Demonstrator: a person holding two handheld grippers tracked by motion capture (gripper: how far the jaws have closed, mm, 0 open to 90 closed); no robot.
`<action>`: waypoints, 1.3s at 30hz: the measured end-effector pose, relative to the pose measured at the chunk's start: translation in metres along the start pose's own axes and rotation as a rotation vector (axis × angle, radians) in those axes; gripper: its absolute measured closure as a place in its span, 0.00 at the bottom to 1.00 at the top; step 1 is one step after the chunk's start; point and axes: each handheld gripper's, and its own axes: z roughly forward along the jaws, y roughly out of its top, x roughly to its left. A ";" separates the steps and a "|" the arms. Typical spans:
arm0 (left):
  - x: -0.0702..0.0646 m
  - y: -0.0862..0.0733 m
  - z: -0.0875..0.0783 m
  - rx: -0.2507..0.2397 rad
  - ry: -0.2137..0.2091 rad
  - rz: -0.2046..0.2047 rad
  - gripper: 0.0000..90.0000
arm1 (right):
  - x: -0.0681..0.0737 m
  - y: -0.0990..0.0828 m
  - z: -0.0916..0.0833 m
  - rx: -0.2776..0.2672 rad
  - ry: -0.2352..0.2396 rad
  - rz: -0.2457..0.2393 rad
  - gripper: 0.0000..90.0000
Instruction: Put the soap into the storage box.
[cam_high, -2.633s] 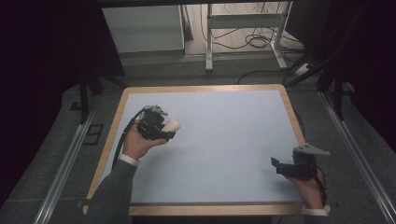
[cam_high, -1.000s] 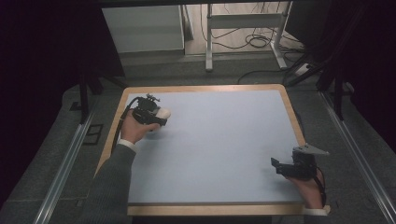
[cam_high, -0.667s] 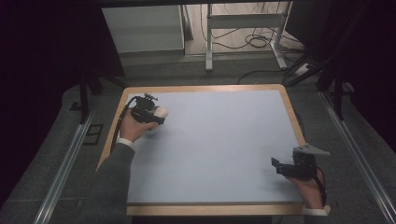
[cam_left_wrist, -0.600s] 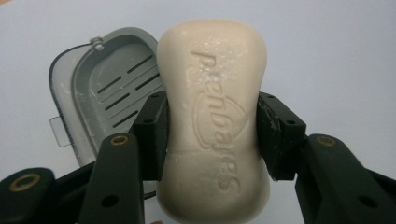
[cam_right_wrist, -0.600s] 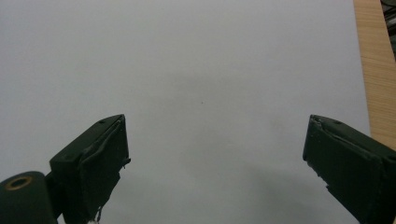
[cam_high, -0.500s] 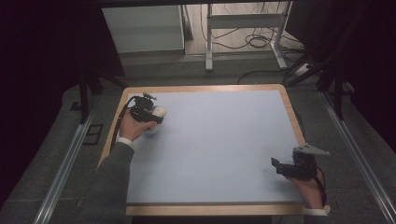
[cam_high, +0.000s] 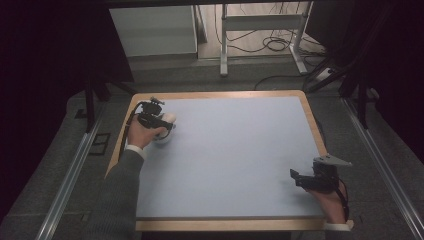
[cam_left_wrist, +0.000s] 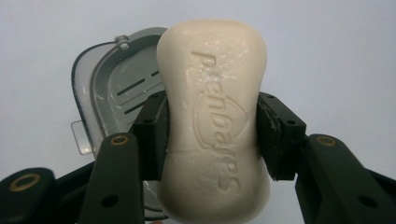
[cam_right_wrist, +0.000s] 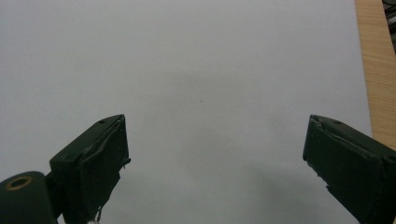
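A cream bar of soap (cam_left_wrist: 212, 116) with embossed lettering is clamped between the jaws of my left gripper (cam_left_wrist: 211, 126), held just above a grey soap dish (cam_left_wrist: 116, 93) that lies on the table. In the high view the left gripper (cam_high: 159, 121) is at the table's far left, and the soap (cam_high: 169, 119) shows as a pale spot at its tip over the dish (cam_high: 163, 138). My right gripper (cam_high: 298, 178) rests near the table's front right, its jaws wide apart with nothing between them (cam_right_wrist: 215, 163).
The pale blue table top (cam_high: 235, 150) has a wooden rim (cam_high: 310, 112), seen as a wooden strip (cam_right_wrist: 376, 70) in the right gripper view. Metal rails (cam_high: 70, 175) run along both sides. Desk legs and cables (cam_high: 260, 40) stand behind the table.
My left gripper carried the soap towards the table's far left corner, then held nearly still over the dish. The right gripper has not moved.
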 end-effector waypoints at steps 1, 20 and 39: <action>0.001 0.000 0.001 0.002 0.001 -0.004 0.55 | 0.000 0.000 0.000 0.000 -0.001 0.000 0.07; 0.007 0.001 0.020 0.046 0.109 -0.029 0.55 | 0.002 -0.001 0.002 0.009 -0.003 -0.005 0.07; -0.005 -0.014 -0.007 -0.101 0.023 0.013 0.28 | 0.001 -0.001 0.001 0.005 -0.007 -0.003 0.07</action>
